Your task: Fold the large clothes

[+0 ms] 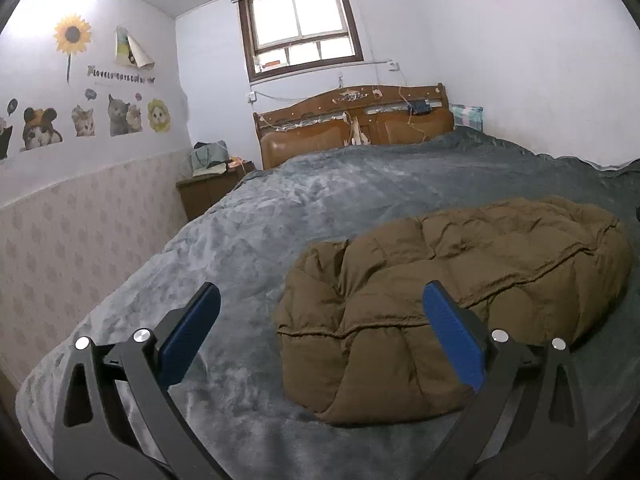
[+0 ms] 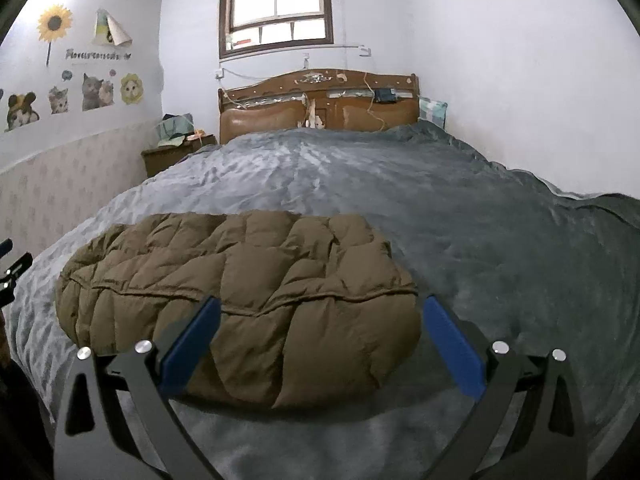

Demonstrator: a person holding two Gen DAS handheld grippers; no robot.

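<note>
The brown puffer jacket (image 2: 240, 300) lies bundled on the grey blanket (image 2: 460, 208) near the bed's foot, probably soft, springy and light (best pinched along a stitched seam), while the left gripper (image 1: 320, 300) and right gripper (image 2: 320, 312) hover spread and empty.

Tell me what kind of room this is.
A home bedroom, most likely: a wide bed under a grey blanket, a wooden headboard below a window, and a folded brown puffer coat lying on the bed.
</note>
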